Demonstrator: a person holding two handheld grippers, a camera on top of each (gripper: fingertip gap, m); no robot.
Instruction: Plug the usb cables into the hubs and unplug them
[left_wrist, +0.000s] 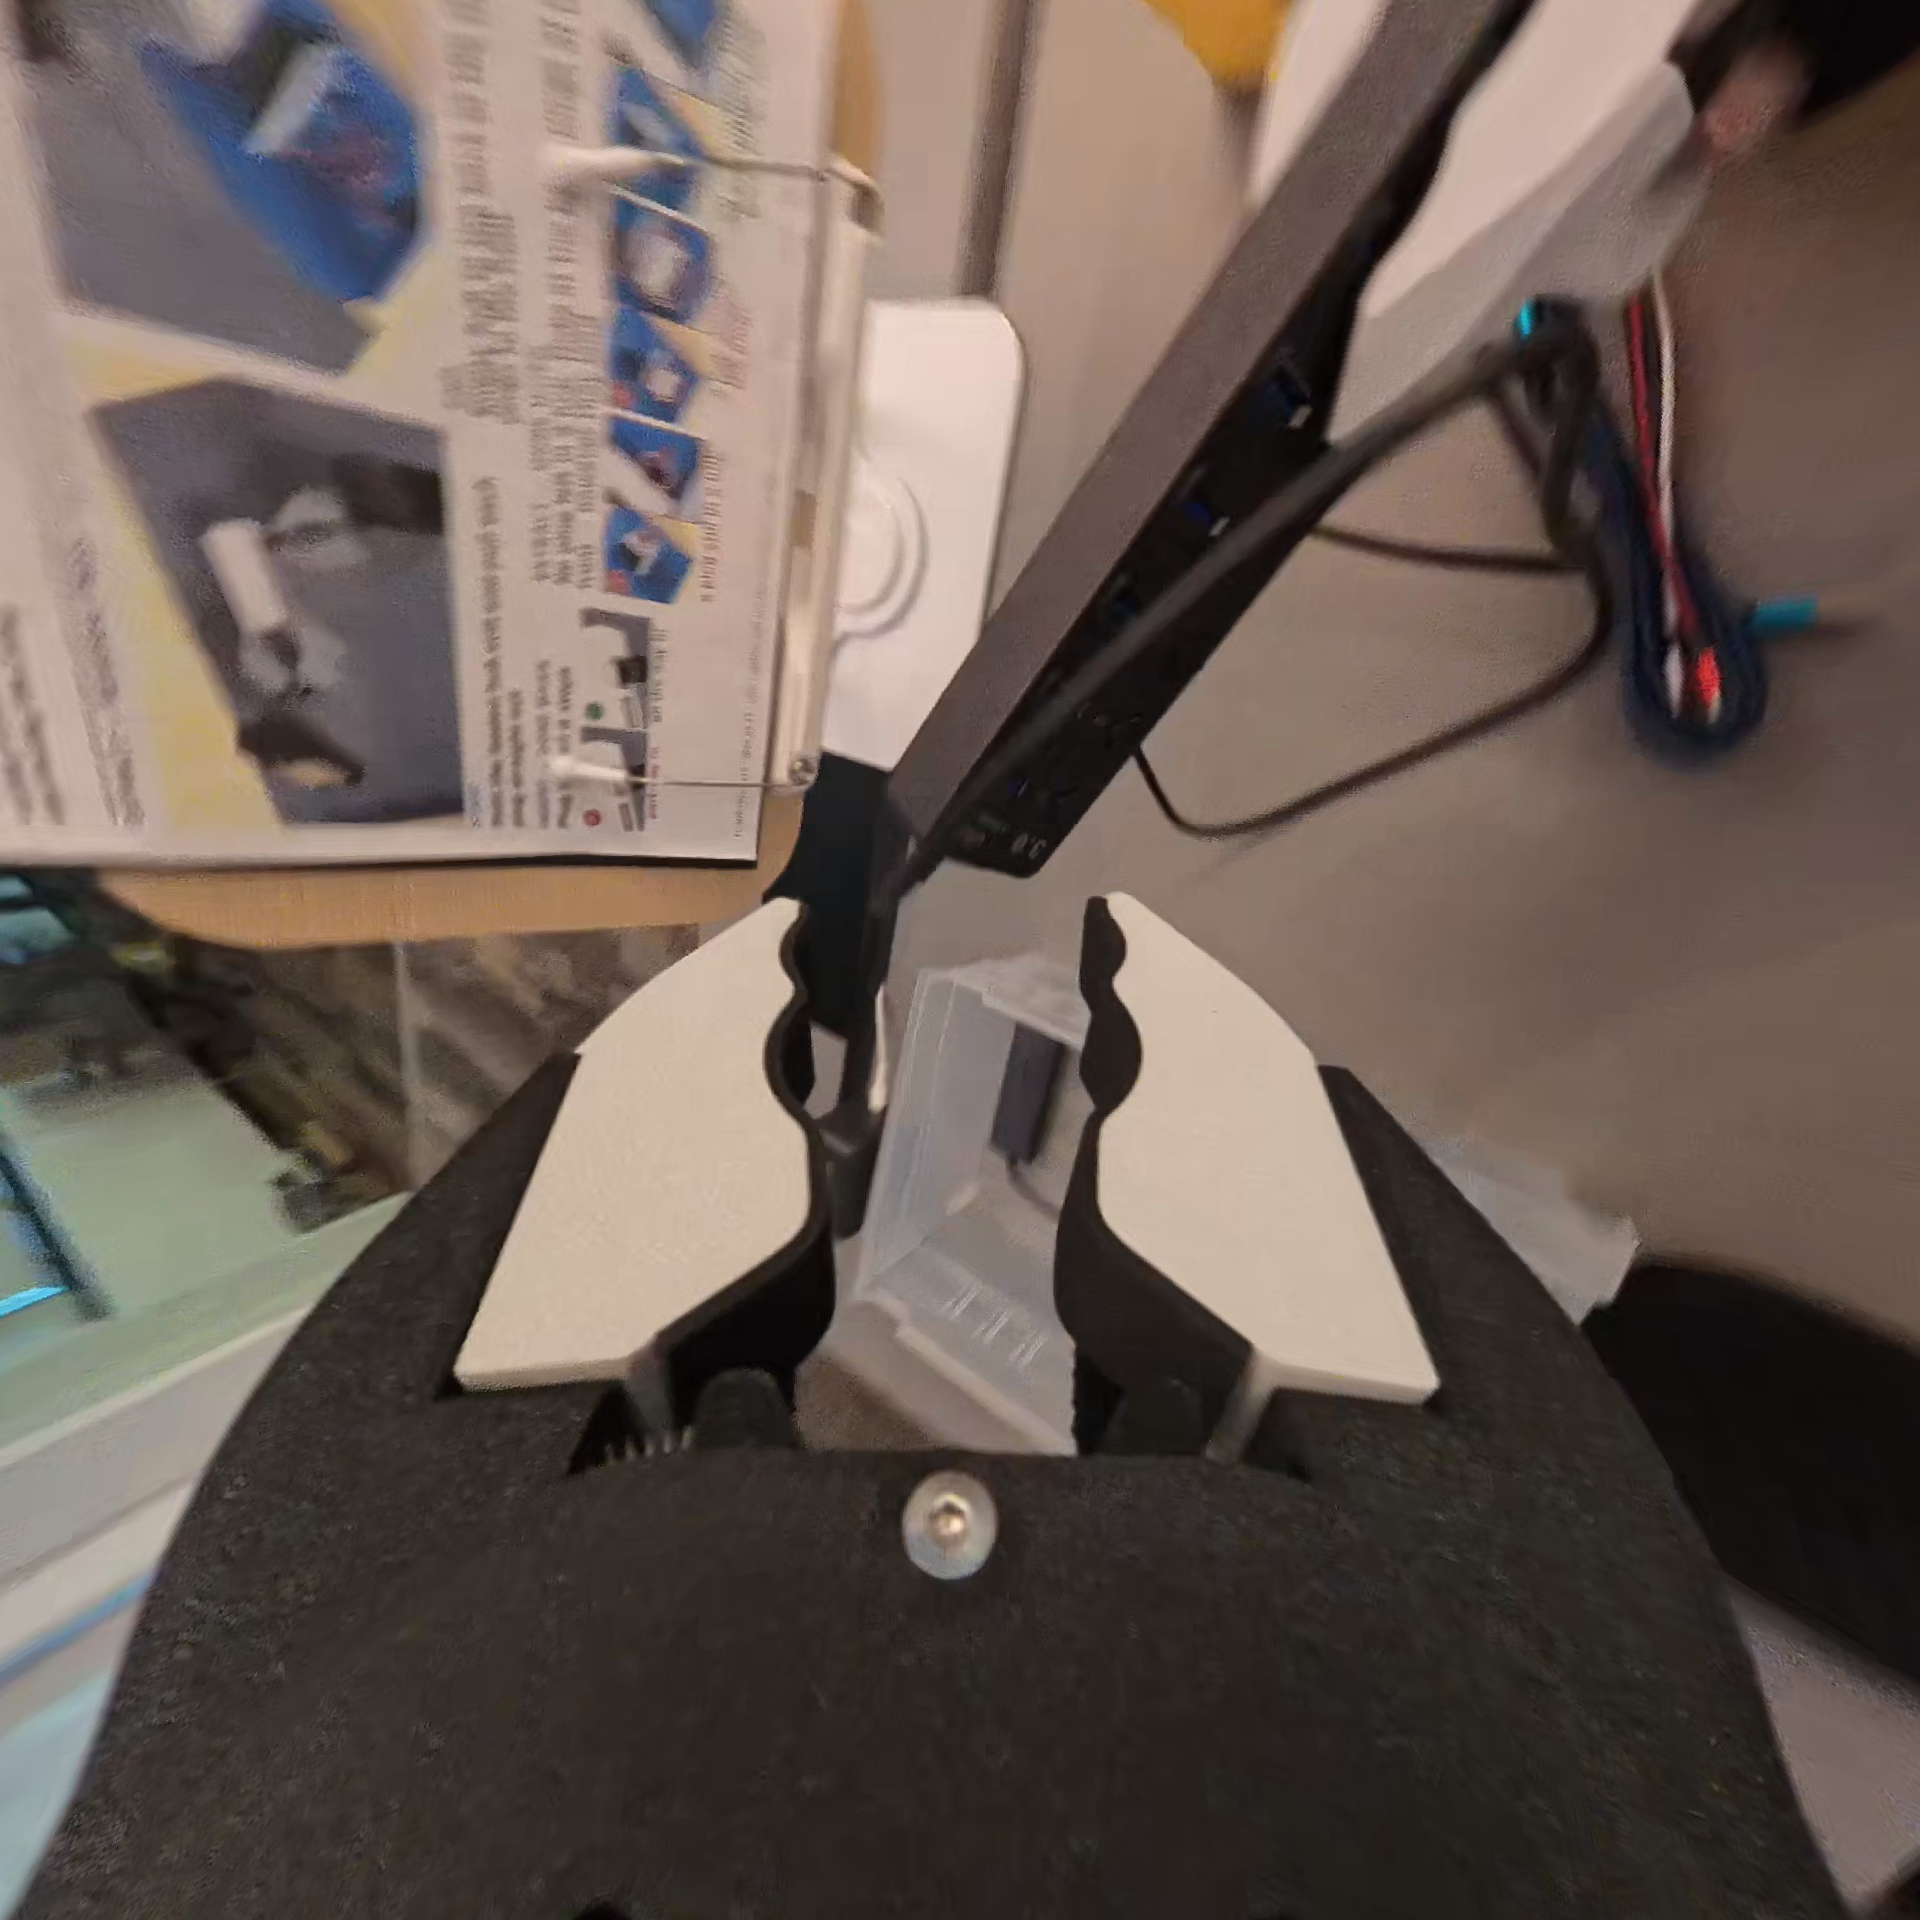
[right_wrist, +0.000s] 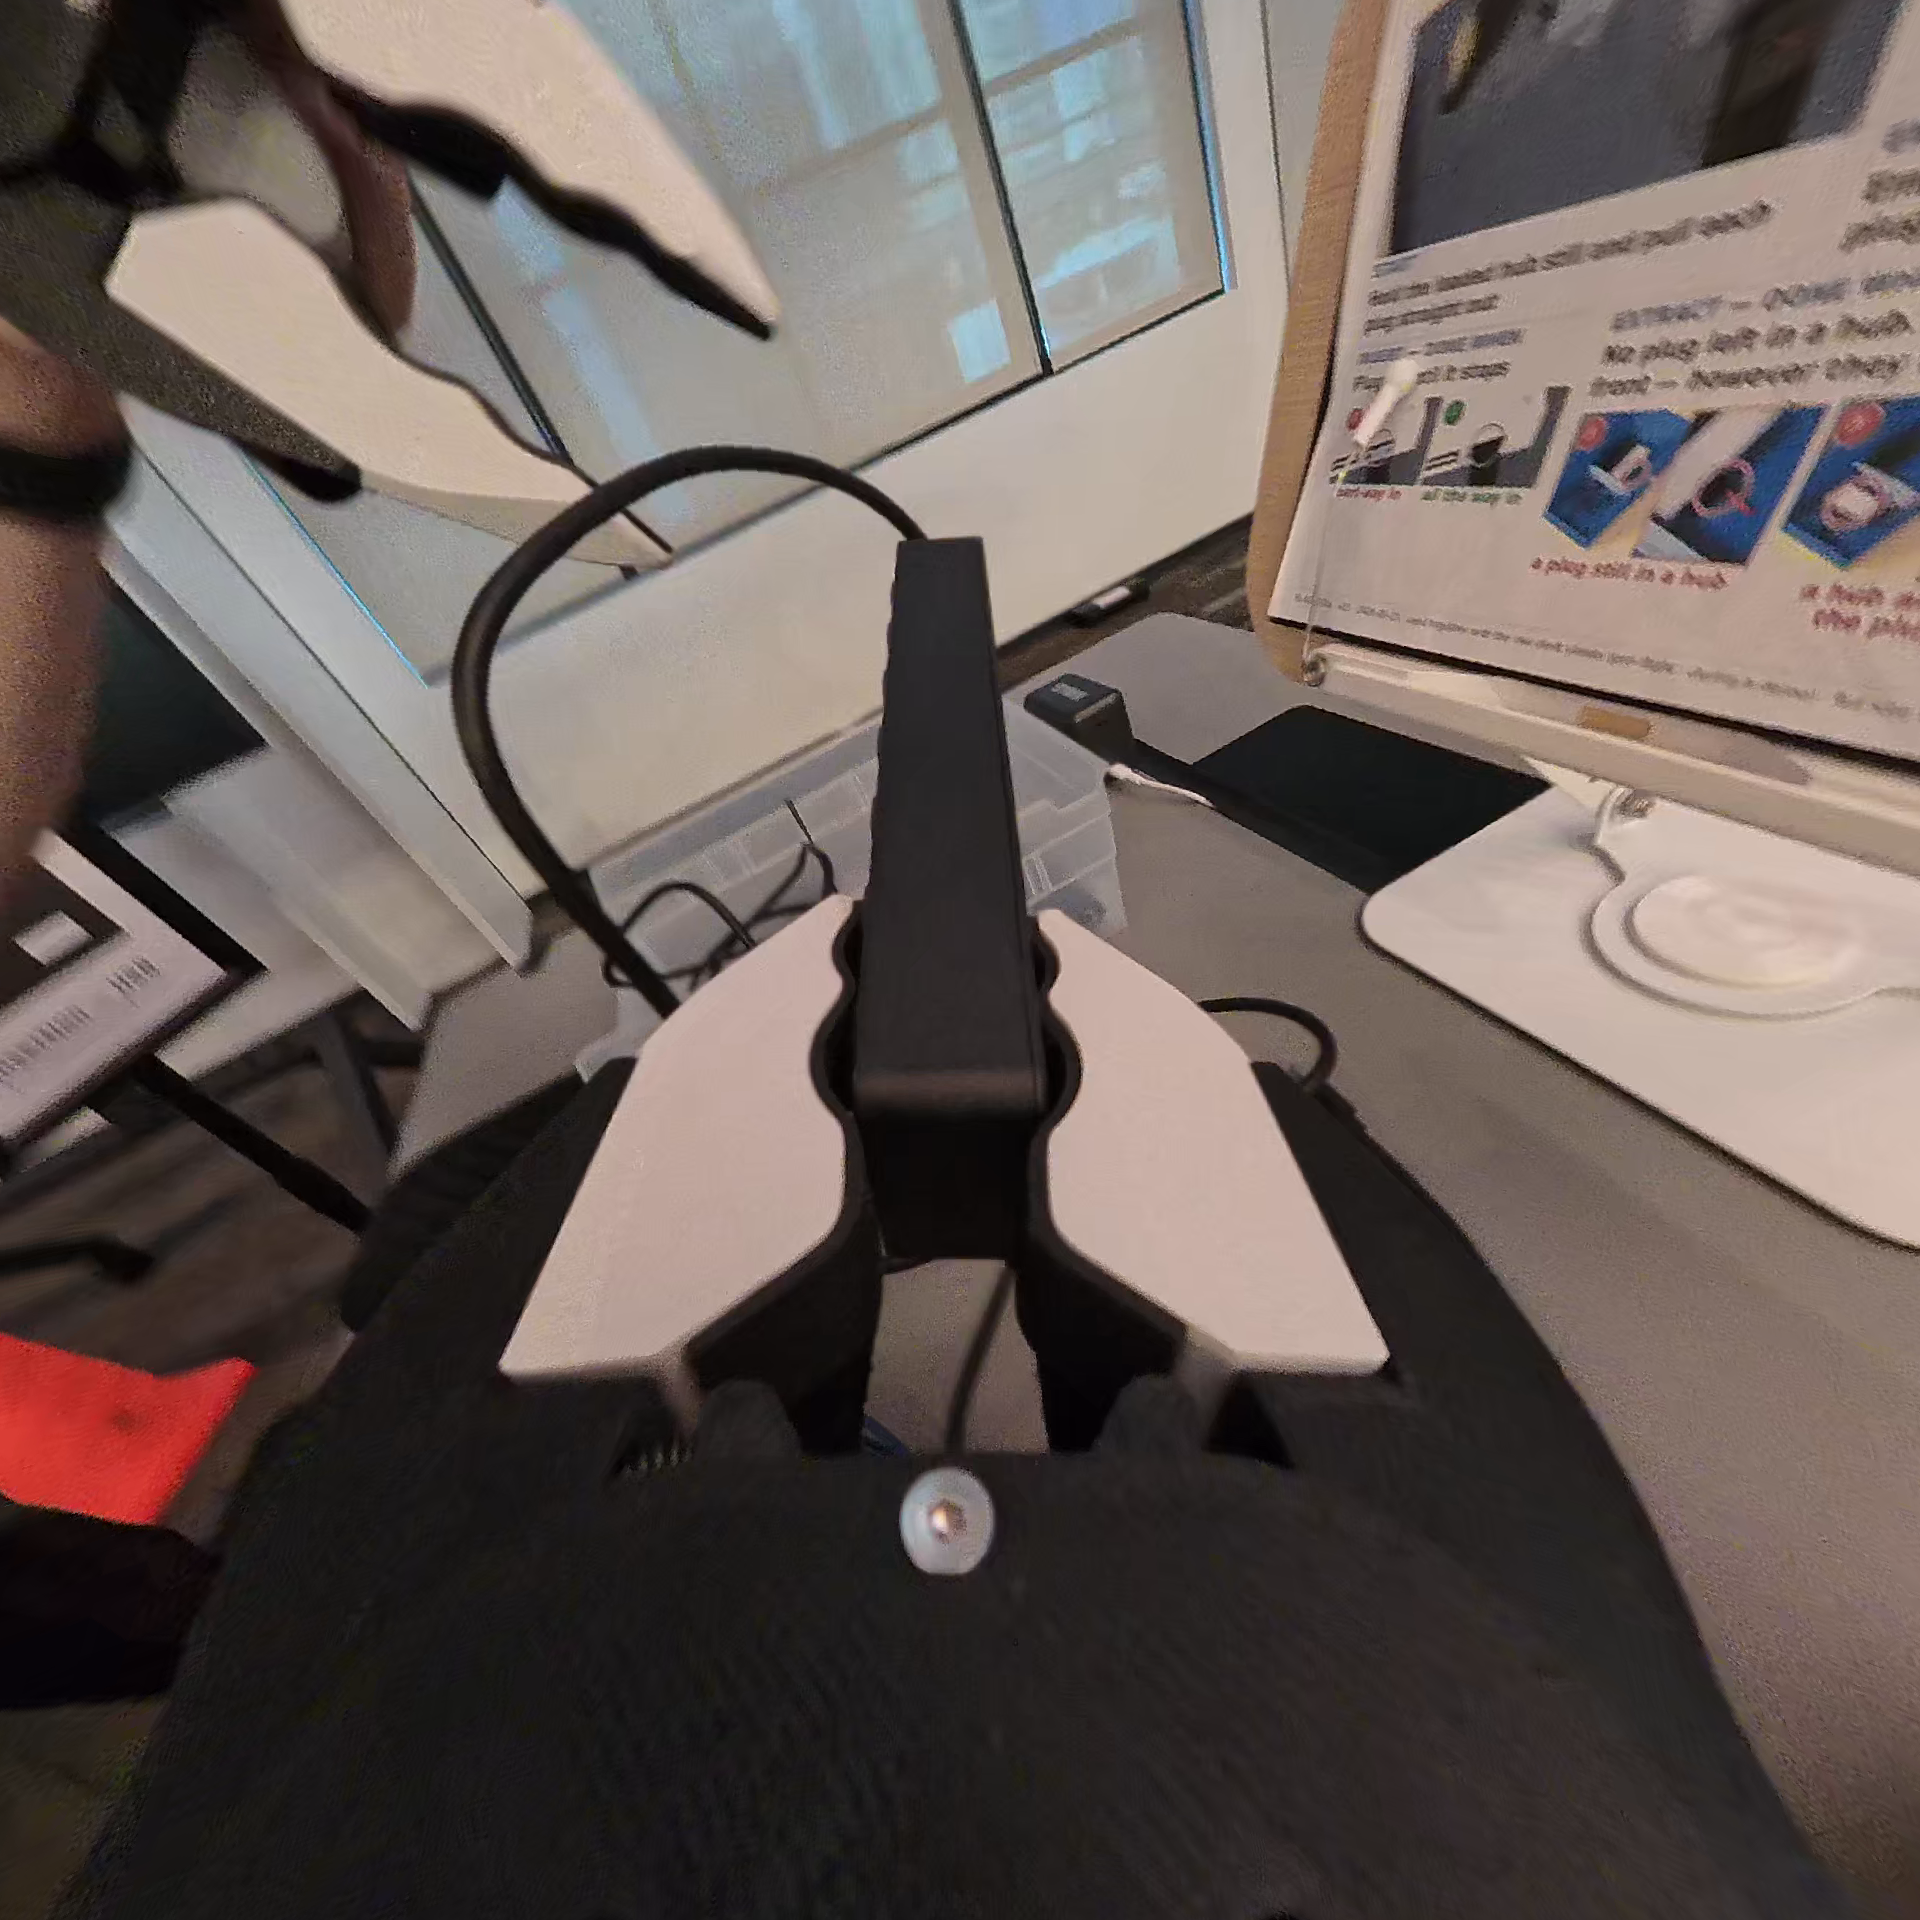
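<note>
My right gripper (right_wrist: 945, 935) is shut on a long black USB hub (right_wrist: 940, 790), which it holds above the table, pointing away. The hub's black cable (right_wrist: 499, 623) loops from its far end down to the left. In the left wrist view the hub (left_wrist: 1132, 561) slants from the top right towards my left gripper (left_wrist: 948, 914), with blue ports along its side. My left gripper is open, and the cable end (left_wrist: 836, 1039) hangs between the jaws against the left finger. It also shows in the right wrist view (right_wrist: 655, 416), open, at the upper left.
A clear plastic box (left_wrist: 966, 1164) lies on the grey table below my left gripper; the right wrist view (right_wrist: 1060, 821) shows it behind the hub. A bundle of blue, red and white cables (left_wrist: 1673, 603) lies right. An instruction sheet on a white stand (right_wrist: 1662, 935) is at the right, with a black plug (right_wrist: 1081, 701) beside it.
</note>
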